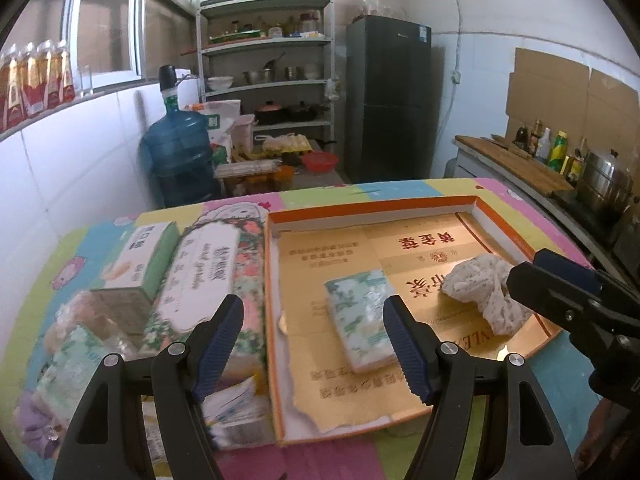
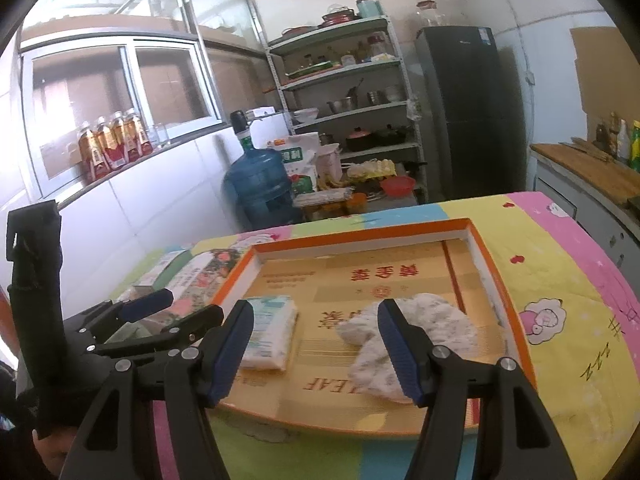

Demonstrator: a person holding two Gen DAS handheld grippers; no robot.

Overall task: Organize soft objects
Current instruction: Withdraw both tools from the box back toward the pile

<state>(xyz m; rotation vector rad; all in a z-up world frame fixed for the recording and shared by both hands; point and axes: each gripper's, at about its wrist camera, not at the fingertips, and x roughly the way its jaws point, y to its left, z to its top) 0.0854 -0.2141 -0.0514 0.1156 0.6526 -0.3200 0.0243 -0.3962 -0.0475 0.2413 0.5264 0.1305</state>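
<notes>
Both grippers [image 1: 314,344] [image 2: 316,350] open; tray [image 1: 372,206] w/ tissue pack [image 1: 362,320], cloth [image 1: 486,292].

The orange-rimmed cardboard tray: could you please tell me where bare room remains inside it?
The orange-rimmed cardboard tray is bare along its far wall, beyond the green-patterned tissue pack and the crumpled white cloth, and in a strip between them. It is crowded left of the tray, where packs lie close together.
</notes>
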